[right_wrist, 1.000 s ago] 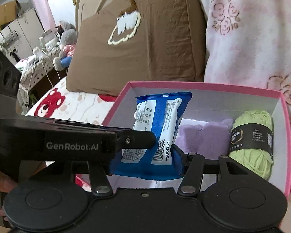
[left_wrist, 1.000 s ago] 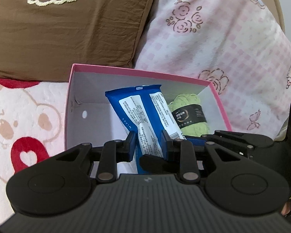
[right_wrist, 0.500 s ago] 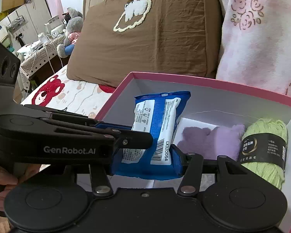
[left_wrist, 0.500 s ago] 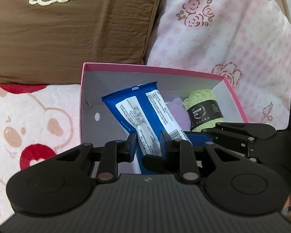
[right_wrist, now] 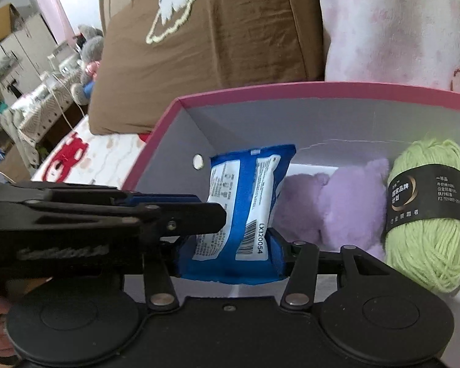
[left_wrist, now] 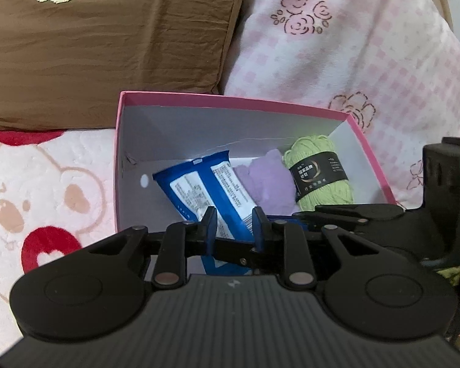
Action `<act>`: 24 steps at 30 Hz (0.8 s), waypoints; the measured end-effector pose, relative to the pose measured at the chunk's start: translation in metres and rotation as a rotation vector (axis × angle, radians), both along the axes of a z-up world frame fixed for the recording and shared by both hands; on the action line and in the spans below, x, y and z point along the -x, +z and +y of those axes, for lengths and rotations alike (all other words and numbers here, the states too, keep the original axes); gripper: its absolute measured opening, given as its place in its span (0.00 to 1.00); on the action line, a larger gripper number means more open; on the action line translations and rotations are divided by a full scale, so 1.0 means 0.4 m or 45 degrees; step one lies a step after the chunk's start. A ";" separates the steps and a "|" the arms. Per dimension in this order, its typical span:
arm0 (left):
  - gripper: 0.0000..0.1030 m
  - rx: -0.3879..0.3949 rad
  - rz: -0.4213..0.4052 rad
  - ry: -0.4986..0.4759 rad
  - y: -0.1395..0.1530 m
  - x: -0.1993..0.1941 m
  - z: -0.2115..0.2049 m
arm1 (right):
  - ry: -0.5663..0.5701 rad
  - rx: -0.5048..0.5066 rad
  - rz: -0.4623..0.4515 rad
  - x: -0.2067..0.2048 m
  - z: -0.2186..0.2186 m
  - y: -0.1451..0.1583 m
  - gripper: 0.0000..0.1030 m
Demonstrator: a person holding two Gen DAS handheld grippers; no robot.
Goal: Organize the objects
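Left wrist view: the left gripper (left_wrist: pixel 233 225) has its jaws pinching the near end of the blue wipes packet (left_wrist: pixel 208 188), a glossy, crinkled plastic pouch with white printed panels. The packet lies inside the pink cardboard box (left_wrist: pixel 230 102), its long axis running from the jaws toward 11 o'clock, the sealed far edge pointing at the box's back left corner. At 2 o'clock from it sit a soft lilac plush cloth (left_wrist: pixel 268 181) and a fuzzy green yarn skein (left_wrist: pixel 320 173) banded in black paper. The box rests on a quilted bear-print bed cover (left_wrist: pixel 46 190), with a brown pillow (left_wrist: pixel 107 46) and a pink fleece pillow (left_wrist: pixel 337 46) behind.

Right wrist view: the right gripper (right_wrist: pixel 230 253) has blue-padded jaws closing on the packet's (right_wrist: pixel 245 208) lower sides, pads against it. The packet stands nearly upright, pointing to 12 o'clock. The left gripper's black finger crosses from 9 o'clock.
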State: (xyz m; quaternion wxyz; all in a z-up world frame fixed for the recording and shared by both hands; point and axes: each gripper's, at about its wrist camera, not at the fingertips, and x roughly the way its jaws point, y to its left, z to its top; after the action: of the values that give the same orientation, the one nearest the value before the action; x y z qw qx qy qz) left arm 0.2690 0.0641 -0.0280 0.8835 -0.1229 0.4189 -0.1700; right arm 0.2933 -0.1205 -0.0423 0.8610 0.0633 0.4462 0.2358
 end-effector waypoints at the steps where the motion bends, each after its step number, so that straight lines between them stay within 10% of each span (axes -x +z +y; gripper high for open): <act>1: 0.22 -0.005 0.002 0.009 -0.002 -0.001 0.002 | -0.006 0.021 0.012 -0.006 0.003 -0.003 0.50; 5: 0.22 0.011 0.019 0.049 -0.004 -0.007 0.024 | -0.019 0.090 0.039 -0.028 0.026 -0.011 0.32; 17: 0.23 -0.113 -0.008 0.071 0.020 0.003 0.024 | -0.082 0.046 0.068 -0.005 -0.002 0.001 0.32; 24: 0.23 -0.084 0.019 0.107 0.014 -0.003 0.040 | -0.068 0.080 0.037 -0.003 0.045 -0.013 0.14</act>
State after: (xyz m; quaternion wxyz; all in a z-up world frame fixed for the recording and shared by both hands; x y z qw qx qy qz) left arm 0.2703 0.0800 -0.0223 0.8903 -0.1126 0.4252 -0.1179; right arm 0.2944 -0.1026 -0.0476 0.8620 0.0515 0.4639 0.1977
